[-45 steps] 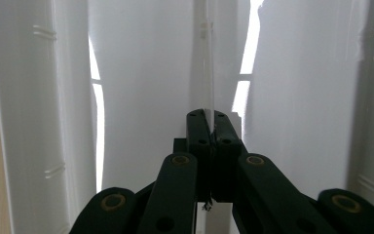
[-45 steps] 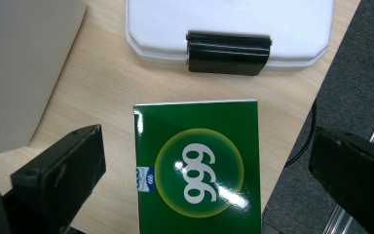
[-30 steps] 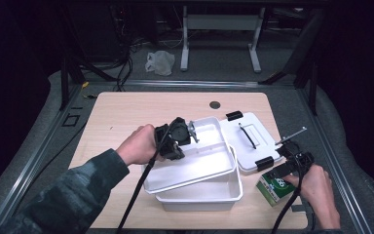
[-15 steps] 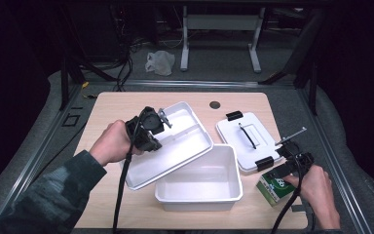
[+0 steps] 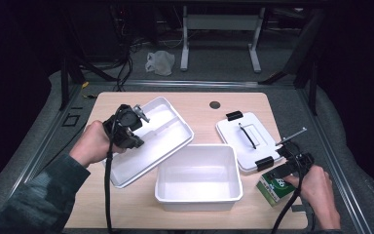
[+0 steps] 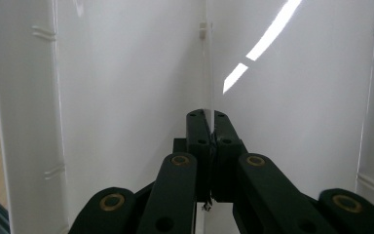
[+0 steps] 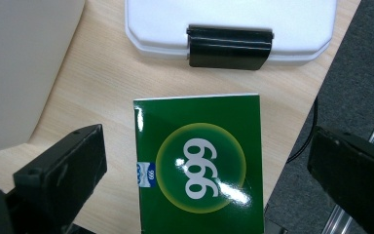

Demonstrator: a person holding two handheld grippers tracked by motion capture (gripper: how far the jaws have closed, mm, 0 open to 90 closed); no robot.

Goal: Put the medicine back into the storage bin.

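My left gripper (image 5: 137, 126) is shut on the thin divider wall of a white divided tray insert (image 5: 163, 134), which it holds tilted over the left half of the table. In the left gripper view the jaws meet on that divider (image 6: 209, 73), at the gripper (image 6: 208, 119). The deep white bin (image 5: 199, 199) stands uncovered at the front centre, just right of the tray. At the front right, my right gripper (image 5: 286, 168) is open above a green box marked 999 (image 5: 272, 189). Seen from the right gripper (image 7: 207, 144), the box (image 7: 199, 165) lies between the spread jaws, untouched.
A white lid (image 5: 247, 139) with black latches and a handle lies flat at the right, just beyond the green box; one latch (image 7: 230, 47) faces the right gripper. The table's right edge runs close by. A small round hole (image 5: 215, 105) sits near the table's back edge.
My left gripper has carried the tray insert off the top of the bin and away to the left, leaving the bin uncovered. The right gripper has stayed over the green box.
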